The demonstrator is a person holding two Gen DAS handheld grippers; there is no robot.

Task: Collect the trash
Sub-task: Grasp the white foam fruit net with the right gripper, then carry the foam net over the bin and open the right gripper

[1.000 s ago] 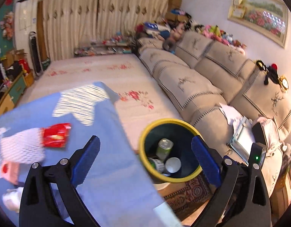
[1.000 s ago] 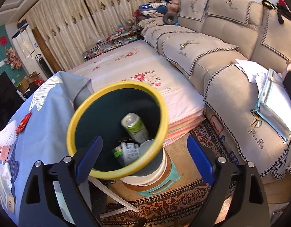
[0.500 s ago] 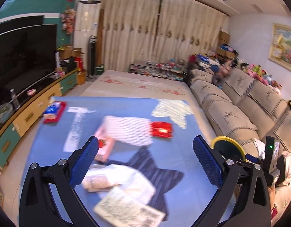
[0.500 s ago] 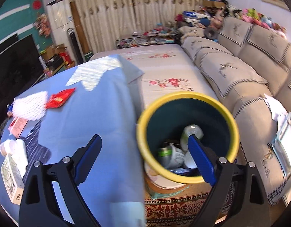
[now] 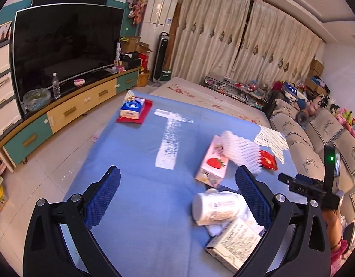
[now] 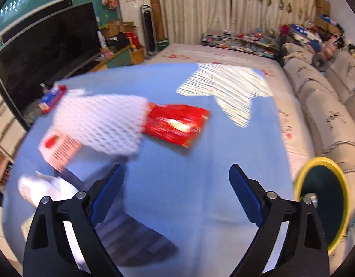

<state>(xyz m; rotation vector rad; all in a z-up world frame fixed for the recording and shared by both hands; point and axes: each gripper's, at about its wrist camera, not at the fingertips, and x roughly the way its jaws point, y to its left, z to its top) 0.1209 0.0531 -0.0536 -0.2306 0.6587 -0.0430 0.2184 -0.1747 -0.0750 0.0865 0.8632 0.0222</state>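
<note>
Both claws hang over the blue tablecloth (image 5: 136,161), jaws spread wide, nothing between the pads. Nearest the left gripper (image 5: 177,198) lies a printed cardboard box (image 5: 235,240) at the table's near edge, and touching it a white tub on its side (image 5: 214,207) resting on crumpled white tissue. Just beyond those sits a pink strawberry carton (image 5: 213,162) with a white foam net sleeve (image 5: 241,153) lying partly over it, and a red snack wrapper (image 5: 267,160) pokes out beside the net.

The right gripper (image 6: 176,192) hovers above bare cloth — the same net and red wrapper lie ahead of it, blurred. Off the table's right edge stands the yellow-rimmed bin (image 6: 320,205), partly behind the right finger.

Farther back, a tissue pack on a red cloth (image 5: 133,110) sits at the far left corner of the table — then the television (image 5: 66,46) and the drawn curtains (image 5: 235,39).
</note>
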